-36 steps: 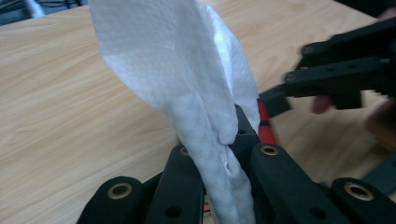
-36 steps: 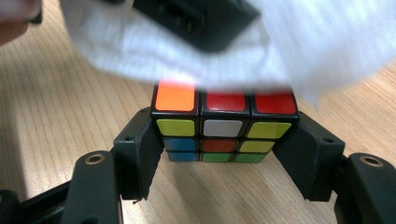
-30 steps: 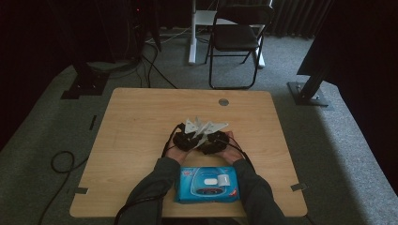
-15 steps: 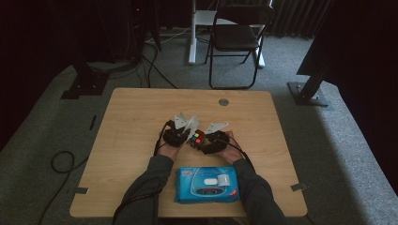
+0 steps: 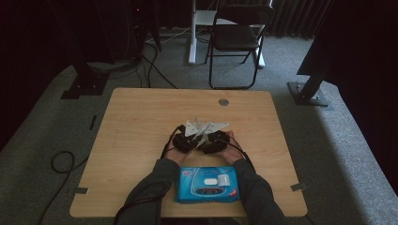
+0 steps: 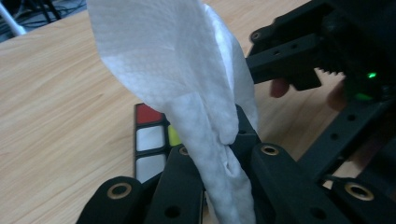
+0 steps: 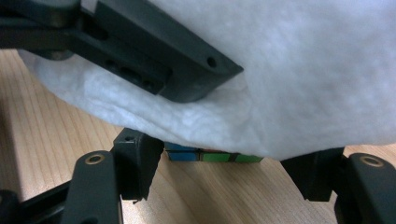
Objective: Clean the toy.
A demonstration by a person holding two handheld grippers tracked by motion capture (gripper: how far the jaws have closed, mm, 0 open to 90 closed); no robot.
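left gripper (image 5: pixel 185 140) back beside right gripper (image 5: pixel 215 142), fingers pinched on wipe (image 6: pixel 187 93); right's around cube (image 7: pixel 212 156).

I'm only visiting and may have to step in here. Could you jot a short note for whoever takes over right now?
Left gripper: shut on the white paper wipe, which stands up from its jaws.
Right gripper: jaws either side of the colourful puzzle cube on the wooden table; whether they press on it cannot be told.
The wipe hangs over the cube.
Blue wipe pack lies at the near edge between the forearms.
Done: wipe in hand, brought to the cube.
Left: probably wiping the cube.
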